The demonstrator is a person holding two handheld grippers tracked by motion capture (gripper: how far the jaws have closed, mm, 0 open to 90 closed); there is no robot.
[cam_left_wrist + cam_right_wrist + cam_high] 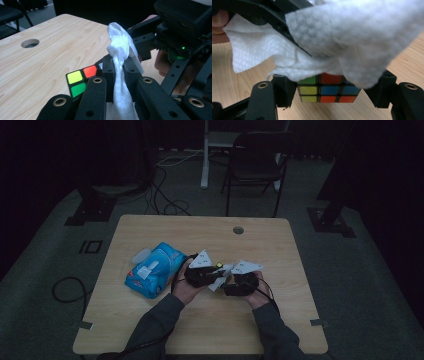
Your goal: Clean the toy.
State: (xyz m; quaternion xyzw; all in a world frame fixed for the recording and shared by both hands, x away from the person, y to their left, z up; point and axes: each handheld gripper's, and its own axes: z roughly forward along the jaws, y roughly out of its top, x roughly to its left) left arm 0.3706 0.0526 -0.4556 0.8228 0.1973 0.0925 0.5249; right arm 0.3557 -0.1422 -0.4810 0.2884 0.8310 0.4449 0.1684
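Wiping under way, not finished: right tool [332, 100] clamps the Rubik's cube [325, 90], left tool [117, 75] pinches the white wet wipe [120, 50] draped over its top; lower faces uncovered.

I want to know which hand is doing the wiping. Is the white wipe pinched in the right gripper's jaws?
No: the left gripper is shut on the white wipe, while the right gripper clamps the puzzle cube.

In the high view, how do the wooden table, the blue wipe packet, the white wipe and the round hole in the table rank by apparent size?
Largest to smallest:
1. wooden table
2. blue wipe packet
3. white wipe, partly hidden between the grippers, so unsure
4. round hole, which looks close to the wipe's visible part
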